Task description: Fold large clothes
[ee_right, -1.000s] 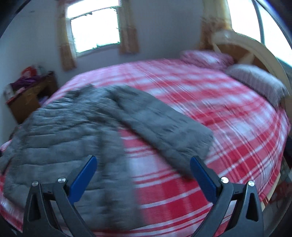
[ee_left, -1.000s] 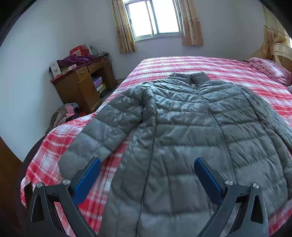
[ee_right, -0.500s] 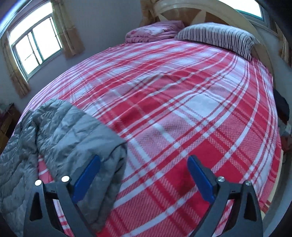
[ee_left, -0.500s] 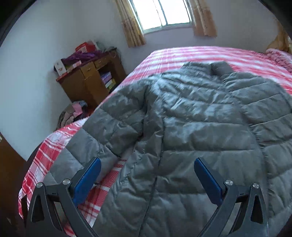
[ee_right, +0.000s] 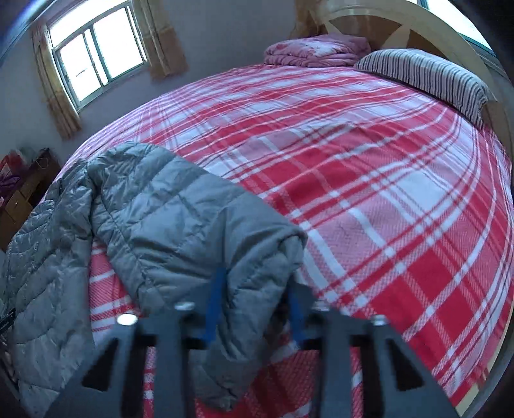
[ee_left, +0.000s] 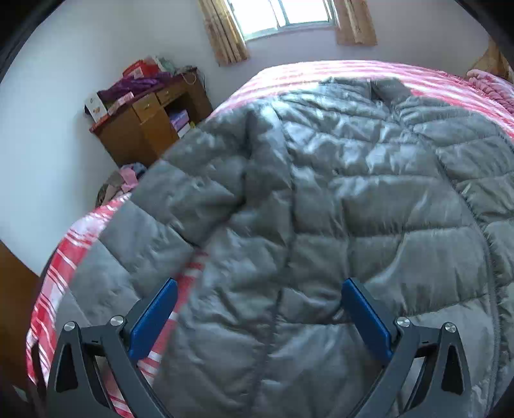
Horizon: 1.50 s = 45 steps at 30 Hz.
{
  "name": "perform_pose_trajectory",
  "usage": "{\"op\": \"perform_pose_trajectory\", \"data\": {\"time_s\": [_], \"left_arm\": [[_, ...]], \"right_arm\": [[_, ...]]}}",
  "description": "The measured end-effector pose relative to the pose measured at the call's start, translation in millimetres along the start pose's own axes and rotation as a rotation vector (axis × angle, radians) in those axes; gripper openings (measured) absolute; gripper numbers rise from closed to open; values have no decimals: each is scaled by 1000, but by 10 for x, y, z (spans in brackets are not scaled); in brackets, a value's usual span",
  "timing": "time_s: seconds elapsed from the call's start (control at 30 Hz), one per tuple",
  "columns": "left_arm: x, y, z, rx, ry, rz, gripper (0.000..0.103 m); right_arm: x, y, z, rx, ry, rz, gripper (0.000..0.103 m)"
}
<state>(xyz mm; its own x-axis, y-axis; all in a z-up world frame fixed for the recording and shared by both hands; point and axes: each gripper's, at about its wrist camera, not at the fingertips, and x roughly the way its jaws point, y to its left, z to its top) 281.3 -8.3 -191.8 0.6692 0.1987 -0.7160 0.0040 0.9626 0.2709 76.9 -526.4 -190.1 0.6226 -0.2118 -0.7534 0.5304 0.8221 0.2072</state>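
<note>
Nearest the right wrist camera, the right claw (ee_right: 253, 308) has its blue pads drawn close together on the cuff end of the grey quilted jacket's right sleeve (ee_right: 192, 231), the padded fabric bunched between them. That sleeve runs from the claw up and leftward across the bed (ee_right: 369, 180) to the shoulder, lying at an angle away from the jacket's body with a strip of red-and-white plaid cover showing between the two. In the left wrist view the left claw (ee_left: 260, 318) stands wide open, blue pads well apart and holding nothing, low over the jacket (ee_left: 337, 199) near its hem; whether a pad touches the fabric cannot be told. The jacket lies flat, front up, its long axis running from the hem by the left claw to the collar at the far end, pointing toward the window wall. Its left sleeve (ee_left: 167, 205) slants out toward the bed's near-left edge. Farther off, a wooden cabinet (ee_left: 144, 122) piled with clutter stands by the wall, a curtained window (ee_left: 289, 16) above the far side. At the headboard end lie a striped pillow (ee_right: 427, 77) and a folded pink blanket (ee_right: 314, 49).
</note>
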Motion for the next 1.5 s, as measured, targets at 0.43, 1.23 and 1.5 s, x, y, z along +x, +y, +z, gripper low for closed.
{"op": "perform_pose_trajectory", "data": {"time_s": [0.43, 1.23, 1.5], "left_arm": [[-59, 657, 522, -78, -54, 40, 102], [68, 873, 415, -62, -16, 41, 102], [-257, 336, 748, -43, -73, -60, 102]], "right_arm": [[-596, 838, 1067, -254, -279, -122, 14], [251, 3984, -45, -744, -198, 327, 82], [-231, 3371, -58, -720, -271, 331, 82]]}}
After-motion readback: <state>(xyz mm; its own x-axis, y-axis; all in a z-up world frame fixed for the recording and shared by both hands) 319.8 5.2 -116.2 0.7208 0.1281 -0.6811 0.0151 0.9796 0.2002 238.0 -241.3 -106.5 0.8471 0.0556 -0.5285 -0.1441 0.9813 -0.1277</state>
